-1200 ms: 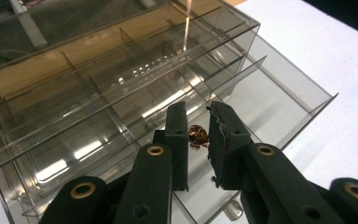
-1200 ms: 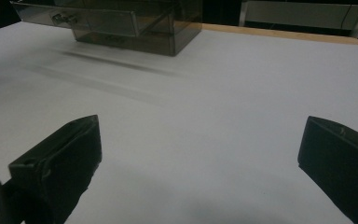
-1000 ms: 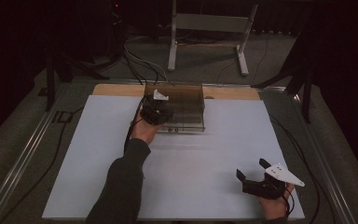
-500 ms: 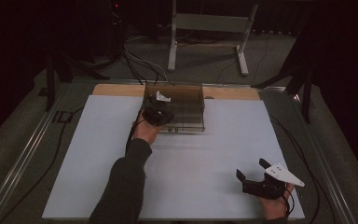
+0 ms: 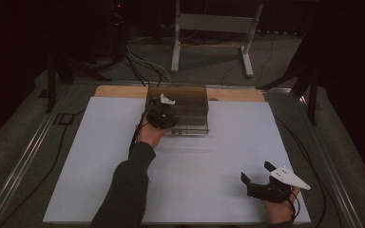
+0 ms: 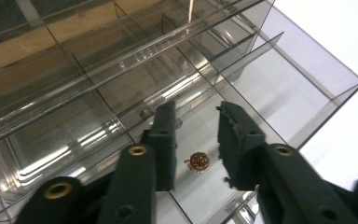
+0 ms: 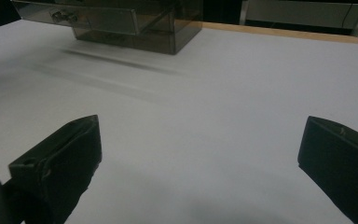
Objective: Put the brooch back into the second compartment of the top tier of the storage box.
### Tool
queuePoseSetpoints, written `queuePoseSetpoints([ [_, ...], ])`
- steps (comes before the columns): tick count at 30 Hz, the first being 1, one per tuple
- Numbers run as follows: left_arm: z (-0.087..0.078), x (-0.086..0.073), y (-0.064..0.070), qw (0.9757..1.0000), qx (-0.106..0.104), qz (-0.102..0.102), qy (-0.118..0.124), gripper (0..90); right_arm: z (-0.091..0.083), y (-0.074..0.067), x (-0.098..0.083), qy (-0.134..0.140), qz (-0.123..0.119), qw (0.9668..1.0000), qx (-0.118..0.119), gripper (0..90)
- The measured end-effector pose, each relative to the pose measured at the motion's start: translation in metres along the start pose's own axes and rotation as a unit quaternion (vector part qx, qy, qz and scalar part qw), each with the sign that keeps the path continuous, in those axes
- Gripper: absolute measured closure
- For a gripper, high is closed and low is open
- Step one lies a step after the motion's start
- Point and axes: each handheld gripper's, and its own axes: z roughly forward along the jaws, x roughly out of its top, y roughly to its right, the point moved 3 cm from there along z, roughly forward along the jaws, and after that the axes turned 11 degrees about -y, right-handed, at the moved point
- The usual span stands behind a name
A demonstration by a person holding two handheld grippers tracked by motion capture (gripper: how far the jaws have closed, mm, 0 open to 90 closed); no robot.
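Observation:
A smoky clear plastic organizer box (image 5: 190, 102) stands at the back middle of the white table (image 5: 90, 161). My left gripper (image 5: 161, 115) hangs over the box's left front part. In the left gripper view it (image 6: 198, 111) is open, jaws a short way apart, pointing down into a divided compartment (image 6: 261, 88). A small round copper-coloured piece (image 6: 198, 161) lies on the compartment floor between the jaws, not held. My right gripper (image 5: 261, 176) rests wide open near the table's front right corner, with nothing between its fingers (image 7: 65, 154).
A wooden strip (image 5: 119, 91) runs along the table's back edge behind the box. A metal stand (image 5: 209, 23) and cables lie on the floor beyond. The person's left sleeve (image 5: 126, 190) reaches across the table's middle. The box (image 7: 121, 21) is far ahead of the right gripper (image 7: 200, 123).
My left gripper has edged slightly toward the box's front. The right gripper has stayed where it was.

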Motion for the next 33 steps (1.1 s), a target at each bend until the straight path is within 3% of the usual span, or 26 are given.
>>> queuePoseSetpoints([
  [8,-0.011,0.001,0.001,0.9996,-0.003,-0.011,0.027,48.8,0.000,-0.001,0.000,0.000,0.000,1.0000,0.000,0.1],
  [18,-0.025,0.003,0.000,0.9976,0.017,-0.037,0.055,18.6,0.000,0.000,0.000,0.000,0.000,1.0000,0.000,0.1],
  [27,-0.041,0.000,-0.001,0.9972,0.019,-0.035,0.063,2.0,0.000,-0.001,0.000,0.000,0.000,1.0000,-0.001,0.1],
  [33,-0.048,-0.007,-0.001,0.9970,0.027,-0.023,0.068,0.4,0.000,-0.001,0.000,0.000,0.000,1.0000,0.000,0.1],
])
